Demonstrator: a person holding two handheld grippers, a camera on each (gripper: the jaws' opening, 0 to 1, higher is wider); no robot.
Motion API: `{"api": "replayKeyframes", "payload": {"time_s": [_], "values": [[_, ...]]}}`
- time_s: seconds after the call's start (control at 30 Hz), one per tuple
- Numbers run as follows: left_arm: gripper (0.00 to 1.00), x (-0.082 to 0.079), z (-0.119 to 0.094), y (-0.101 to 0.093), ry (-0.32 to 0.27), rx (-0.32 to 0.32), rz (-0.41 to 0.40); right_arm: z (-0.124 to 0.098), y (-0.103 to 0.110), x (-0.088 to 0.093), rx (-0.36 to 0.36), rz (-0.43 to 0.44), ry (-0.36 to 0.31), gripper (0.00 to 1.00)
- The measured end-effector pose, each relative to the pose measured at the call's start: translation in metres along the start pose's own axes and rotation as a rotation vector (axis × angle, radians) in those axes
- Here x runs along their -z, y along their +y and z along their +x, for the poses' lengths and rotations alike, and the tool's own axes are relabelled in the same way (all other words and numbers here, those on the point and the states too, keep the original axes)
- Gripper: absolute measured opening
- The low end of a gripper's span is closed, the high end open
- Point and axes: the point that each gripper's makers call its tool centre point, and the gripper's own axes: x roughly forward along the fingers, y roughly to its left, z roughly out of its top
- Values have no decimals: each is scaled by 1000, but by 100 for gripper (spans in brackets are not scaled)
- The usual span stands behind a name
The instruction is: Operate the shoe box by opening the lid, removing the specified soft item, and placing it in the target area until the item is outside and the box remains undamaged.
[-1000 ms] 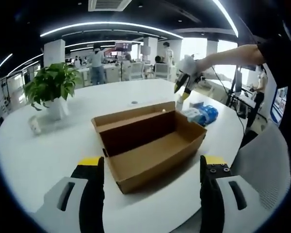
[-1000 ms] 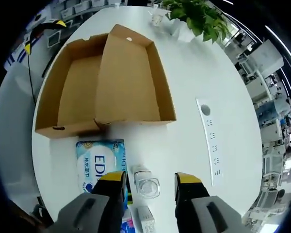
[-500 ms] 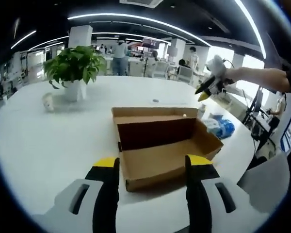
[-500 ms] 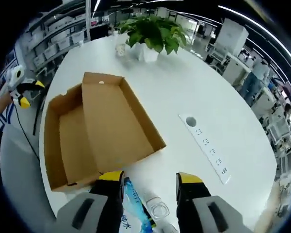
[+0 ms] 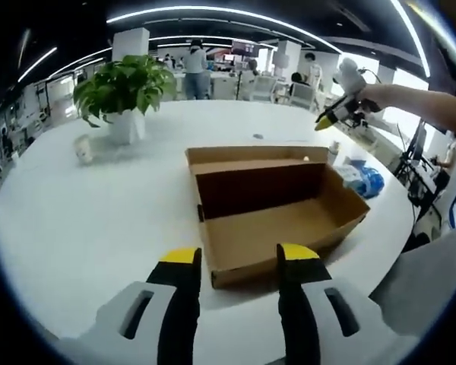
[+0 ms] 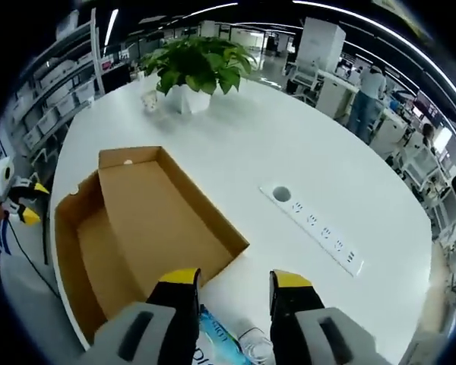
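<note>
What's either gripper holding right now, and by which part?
Nothing. The left gripper and right gripper both have open jaws with nothing between them; the shoe box lies open and the blue pack lies on the table.

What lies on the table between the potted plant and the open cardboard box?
Only bare white table, in the right gripper view, between the potted plant and the cardboard box.

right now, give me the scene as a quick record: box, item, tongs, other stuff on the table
box: open, lid folded back flat, inside looks empty
item: blue pack on the table, outside the box, beside its far end
left tongs: open, empty, low at the box's near end
right tongs: open, empty, above the pack and a bottle cap
plant: potted, past the box
power strip: in the tabletop
</note>
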Motion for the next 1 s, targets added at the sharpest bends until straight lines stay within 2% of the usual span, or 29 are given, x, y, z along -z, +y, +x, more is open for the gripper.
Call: {"api": "replayKeyframes", "payload": {"time_s": [0.07, 0.17, 0.33, 0.5, 0.73, 0.87, 1.0], "values": [[34, 1, 1, 4, 9, -9, -20, 3, -4, -4, -1, 55, -19, 29], [31, 5, 3, 6, 29, -10, -29, 5, -1, 1, -4, 92, -16, 28], [28, 12, 8, 10, 52, -16, -36, 8, 3, 7, 12, 122, -17, 23], [26, 14, 13, 12, 60, -36, -42, 10, 10, 9, 8, 161, -37, 22], [26, 15, 21, 22, 50, -81, -73, 21, 17, 21, 7, 177, -15, 22], [19, 18, 27, 25, 77, -91, -112, 27, 17, 22, 14, 197, -17, 22], [14, 20, 27, 30, 89, -126, -109, 32, 20, 16, 1, 216, -44, 19]]}}
